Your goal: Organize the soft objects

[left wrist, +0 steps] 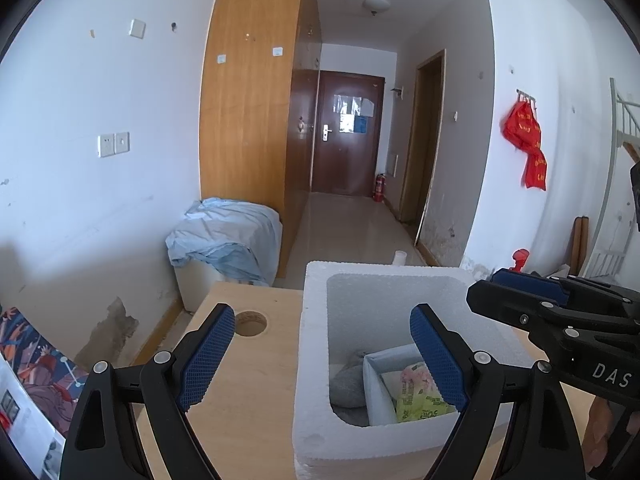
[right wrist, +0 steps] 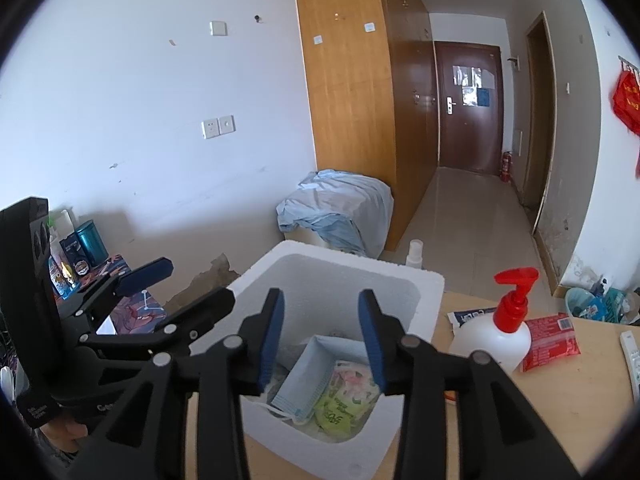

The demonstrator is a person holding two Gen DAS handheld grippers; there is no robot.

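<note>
The right gripper (right wrist: 322, 338) hangs part-open and empty over the foam box (right wrist: 424, 280), above a blue face mask (right wrist: 298, 394) and soft packets (right wrist: 344, 396) inside. The left gripper (left wrist: 322, 362) waits wide open, empty, nearby. The mask, draped on the inner divider's (right wrist: 308, 362) edge, could snag a rising finger and drag out.

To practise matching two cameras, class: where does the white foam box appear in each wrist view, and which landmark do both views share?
Left wrist view: the white foam box fills the lower centre-right, on the pale wooden table.
Right wrist view: the box sits lower centre, behind the right gripper.
Shared landmark: the dark brown door at the corridor's end.
</note>
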